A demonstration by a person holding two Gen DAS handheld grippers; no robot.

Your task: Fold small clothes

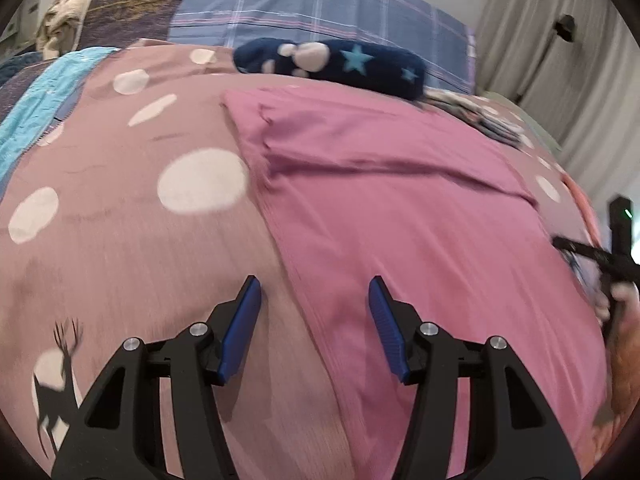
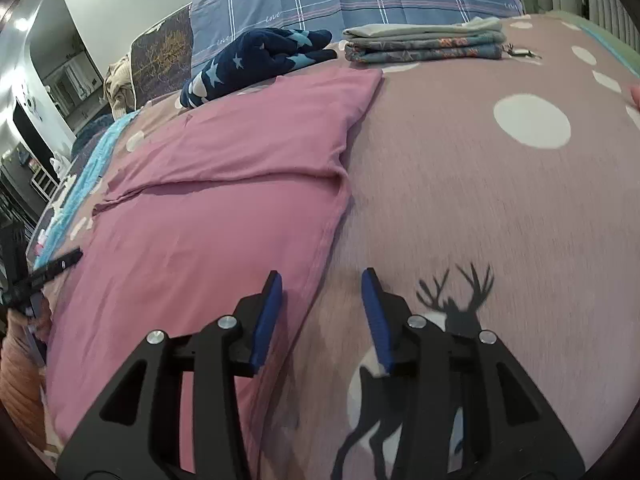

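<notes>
A pink garment [image 1: 400,200] lies flat on the bed, with one part folded over across its far half. It also shows in the right wrist view [image 2: 224,184]. My left gripper [image 1: 314,292] is open and empty, straddling the garment's left edge near its front corner. My right gripper [image 2: 322,284] is open and empty, straddling the garment's right edge. The right gripper also shows at the right edge of the left wrist view [image 1: 576,248], and the left gripper at the left edge of the right wrist view [image 2: 60,262].
The bed cover [image 2: 500,208] is dusty pink with white dots and deer prints. A navy star-print garment [image 2: 256,60] lies behind the pink one. A stack of folded clothes [image 2: 424,44] sits at the back right. Plaid pillows [image 1: 320,4] stand behind.
</notes>
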